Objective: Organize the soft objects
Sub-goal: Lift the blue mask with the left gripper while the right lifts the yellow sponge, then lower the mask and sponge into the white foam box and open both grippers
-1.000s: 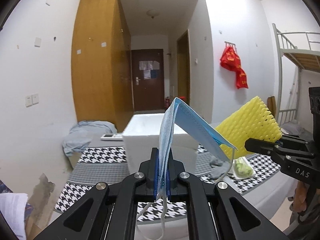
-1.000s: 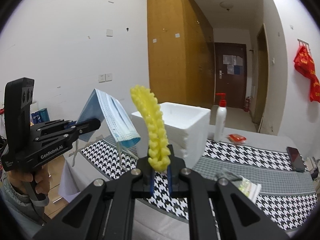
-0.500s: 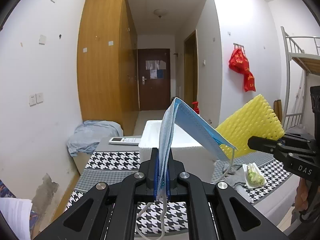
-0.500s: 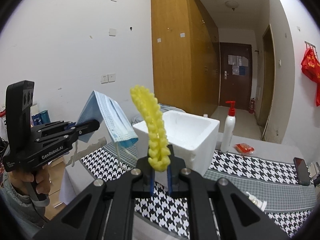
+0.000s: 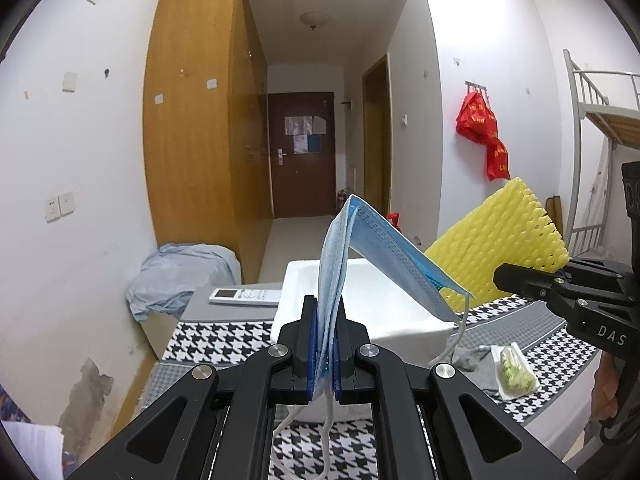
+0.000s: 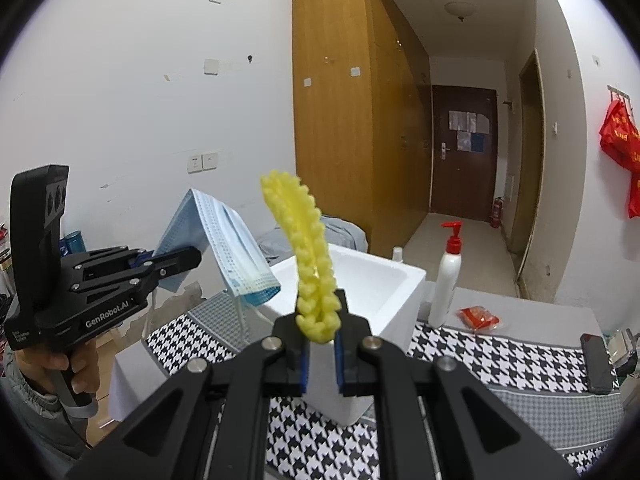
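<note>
My left gripper (image 5: pixel 325 344) is shut on a folded blue face mask (image 5: pixel 372 248), whose white ear loops hang below the jaws. From the right wrist view the same gripper (image 6: pixel 176 258) holds the mask (image 6: pixel 228 252) up at the left. My right gripper (image 6: pixel 320 344) is shut on a yellow foam net sleeve (image 6: pixel 306 256) that stands upright; the left wrist view shows this sleeve (image 5: pixel 504 244) from its flat side at the right. Both are held in the air just before a white foam box (image 5: pixel 384 312) (image 6: pixel 368 280) with an open top, standing on the houndstooth-covered table (image 6: pixel 500 356).
On the table lie a white remote (image 5: pixel 244 295), a pump bottle (image 6: pixel 448 276), a red packet (image 6: pixel 480 317), a dark phone (image 6: pixel 596 360), a grey cloth (image 5: pixel 472 360) and a green-filled bag (image 5: pixel 514 372). A pale blue cloth heap (image 5: pixel 180 272) sits by the wall. A bunk bed ladder (image 5: pixel 588 152) stands right.
Both grippers have risen and come closer to the white box with their loads; the box's open top now shows more. The grips are unchanged.
</note>
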`<control>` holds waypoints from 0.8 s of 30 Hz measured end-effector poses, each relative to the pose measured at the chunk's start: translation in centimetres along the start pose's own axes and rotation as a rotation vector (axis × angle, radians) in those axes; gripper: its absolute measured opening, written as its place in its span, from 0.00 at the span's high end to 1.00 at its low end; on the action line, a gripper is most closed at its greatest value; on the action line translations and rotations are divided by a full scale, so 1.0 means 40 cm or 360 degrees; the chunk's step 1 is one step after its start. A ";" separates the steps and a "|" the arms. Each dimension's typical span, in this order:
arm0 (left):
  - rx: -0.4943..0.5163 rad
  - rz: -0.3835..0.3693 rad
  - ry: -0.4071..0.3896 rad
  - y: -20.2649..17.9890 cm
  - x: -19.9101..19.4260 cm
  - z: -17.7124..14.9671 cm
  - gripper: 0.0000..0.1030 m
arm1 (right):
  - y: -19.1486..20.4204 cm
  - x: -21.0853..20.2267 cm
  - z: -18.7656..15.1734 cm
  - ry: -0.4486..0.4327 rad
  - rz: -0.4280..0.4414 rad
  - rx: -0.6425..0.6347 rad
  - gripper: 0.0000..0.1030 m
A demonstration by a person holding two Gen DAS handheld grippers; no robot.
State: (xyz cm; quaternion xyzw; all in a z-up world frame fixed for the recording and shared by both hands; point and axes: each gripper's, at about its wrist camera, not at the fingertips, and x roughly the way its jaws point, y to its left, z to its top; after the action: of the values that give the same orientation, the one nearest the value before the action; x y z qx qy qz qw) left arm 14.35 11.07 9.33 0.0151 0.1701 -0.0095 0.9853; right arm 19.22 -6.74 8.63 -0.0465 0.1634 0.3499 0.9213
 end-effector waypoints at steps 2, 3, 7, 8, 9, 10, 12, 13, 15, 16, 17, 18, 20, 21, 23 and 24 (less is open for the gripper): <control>-0.0010 -0.0005 0.0004 0.006 0.018 0.011 0.94 | -0.010 0.010 0.007 0.0004 -0.0005 0.0006 0.88; -0.0013 -0.0008 0.0005 0.008 0.026 0.014 0.94 | -0.012 0.015 0.010 0.0005 -0.0007 0.0010 0.88; -0.0024 -0.0018 0.0020 0.021 0.061 0.027 0.94 | -0.029 0.044 0.017 0.0029 -0.0011 0.0033 0.88; -0.0026 -0.0022 0.0022 0.024 0.071 0.030 0.94 | -0.034 0.051 0.020 0.0033 -0.0011 0.0041 0.88; -0.0028 -0.0025 0.0024 0.026 0.078 0.035 0.94 | -0.037 0.058 0.023 0.0036 -0.0009 0.0046 0.88; -0.0030 -0.0025 0.0025 0.029 0.086 0.038 0.94 | -0.040 0.065 0.025 0.0040 -0.0009 0.0048 0.88; -0.0030 -0.0023 0.0030 0.034 0.103 0.043 0.94 | -0.043 0.077 0.030 0.0044 -0.0013 0.0052 0.88; -0.0030 -0.0023 0.0033 0.036 0.111 0.046 0.94 | -0.045 0.085 0.032 0.0049 -0.0015 0.0053 0.88; -0.0036 -0.0025 0.0036 0.042 0.128 0.051 0.94 | -0.049 0.099 0.038 0.0059 -0.0014 0.0059 0.88; -0.0038 -0.0030 0.0040 0.046 0.137 0.054 0.94 | -0.051 0.104 0.040 0.0060 -0.0017 0.0061 0.88; -0.0043 -0.0031 0.0043 0.050 0.147 0.056 0.94 | -0.055 0.110 0.042 0.0062 -0.0022 0.0066 0.88; -0.0044 -0.0032 0.0047 0.052 0.154 0.057 0.94 | -0.058 0.116 0.044 0.0065 -0.0026 0.0072 0.88; -0.0045 -0.0038 0.0058 0.057 0.175 0.062 0.94 | -0.064 0.128 0.046 0.0073 -0.0039 0.0079 0.88; -0.0045 -0.0039 0.0062 0.058 0.182 0.064 0.94 | -0.067 0.134 0.046 0.0078 -0.0046 0.0084 0.88; -0.0054 -0.0047 0.0072 0.067 0.202 0.068 0.94 | -0.071 0.145 0.048 0.0092 -0.0057 0.0092 0.88; -0.0057 -0.0052 0.0075 0.068 0.209 0.070 0.94 | -0.074 0.149 0.048 0.0097 -0.0060 0.0095 0.88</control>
State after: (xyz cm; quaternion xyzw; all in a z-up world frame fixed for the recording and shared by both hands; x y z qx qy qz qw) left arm 23.21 13.61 9.22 -0.0051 0.1936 -0.0222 0.9808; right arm 25.89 -4.81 8.38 -0.0328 0.2008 0.3258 0.9233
